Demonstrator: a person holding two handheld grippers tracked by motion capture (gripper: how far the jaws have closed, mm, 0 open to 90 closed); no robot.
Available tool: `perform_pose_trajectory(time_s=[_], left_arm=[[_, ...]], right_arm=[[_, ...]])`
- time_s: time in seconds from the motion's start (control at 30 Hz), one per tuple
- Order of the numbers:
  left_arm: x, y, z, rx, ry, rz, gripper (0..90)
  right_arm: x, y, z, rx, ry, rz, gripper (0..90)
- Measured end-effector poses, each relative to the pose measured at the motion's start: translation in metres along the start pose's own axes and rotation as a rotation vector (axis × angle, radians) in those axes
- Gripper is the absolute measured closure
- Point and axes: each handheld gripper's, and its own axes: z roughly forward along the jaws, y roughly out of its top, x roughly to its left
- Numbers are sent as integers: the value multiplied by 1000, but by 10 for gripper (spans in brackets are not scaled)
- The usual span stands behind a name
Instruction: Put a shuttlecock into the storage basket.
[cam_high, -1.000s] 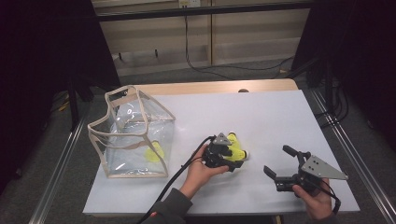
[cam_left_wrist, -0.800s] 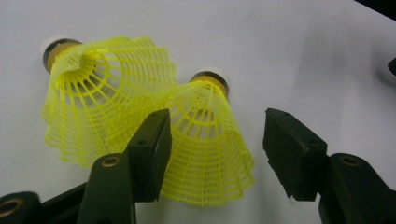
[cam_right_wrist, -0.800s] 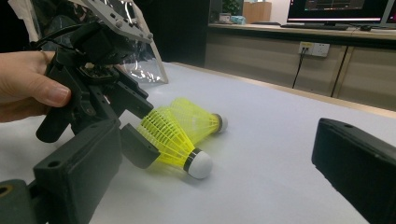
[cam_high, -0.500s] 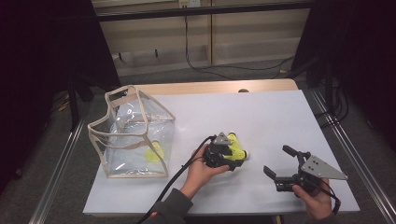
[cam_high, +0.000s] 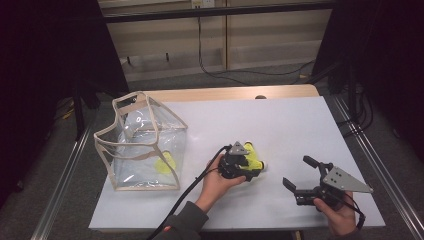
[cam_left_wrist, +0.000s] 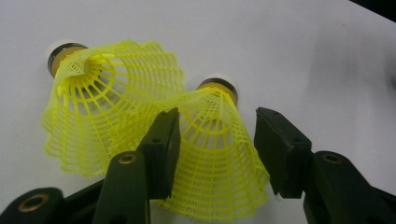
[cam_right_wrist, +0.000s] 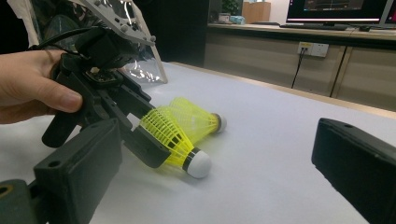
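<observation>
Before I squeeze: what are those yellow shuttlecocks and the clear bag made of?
Shuttlecocks: skirts look like moulded plastic mesh, judging by the open lattice; the white caps with dark bands could be foam or cork. Bag: glossy, creased transparent film, probably vinyl, with beige fabric-like trim.

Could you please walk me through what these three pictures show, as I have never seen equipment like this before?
There is no robot arm here: a person holds a hand-held two-jaw gripper in each hand at a white table. The high view looks down from above the person's side; the other two views come from small cameras riding on each gripper, looking along its black jaws.

The left gripper has just been closing its jaws around the skirt of a yellow shuttlecock; one jaw is at the mesh, but a gap shows at the other, so it is not yet gripped. A second shuttlecock lies beside it. The right gripper rests open nearby, holding nothing.

To the left stands a clear bag with beige trim and something yellow inside.
</observation>
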Motion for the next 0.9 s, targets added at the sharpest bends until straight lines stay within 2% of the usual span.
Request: perform_pose_trajectory(time_s=[0.33, 0.43, 0.73, 0.8, 0.9], left_arm=[[-2, -1, 4, -2, 5, 11, 581], [-2, -1, 6, -10, 5, -3, 609], [-4, -1, 7, -4, -9, 0, 677], [-4, -1, 7, 0, 0, 4, 694], [-4, 0, 6, -7, -3, -5, 724]], right_arm=[[-1, 0, 0, 0, -1, -1, 15], [-1, 0, 0, 0, -2, 0, 15], [-2, 0, -1, 0, -10, 2, 15], [-1, 0, -1, -1, -10, 2, 15], [-1, 0, -1, 1, -10, 2, 15]])
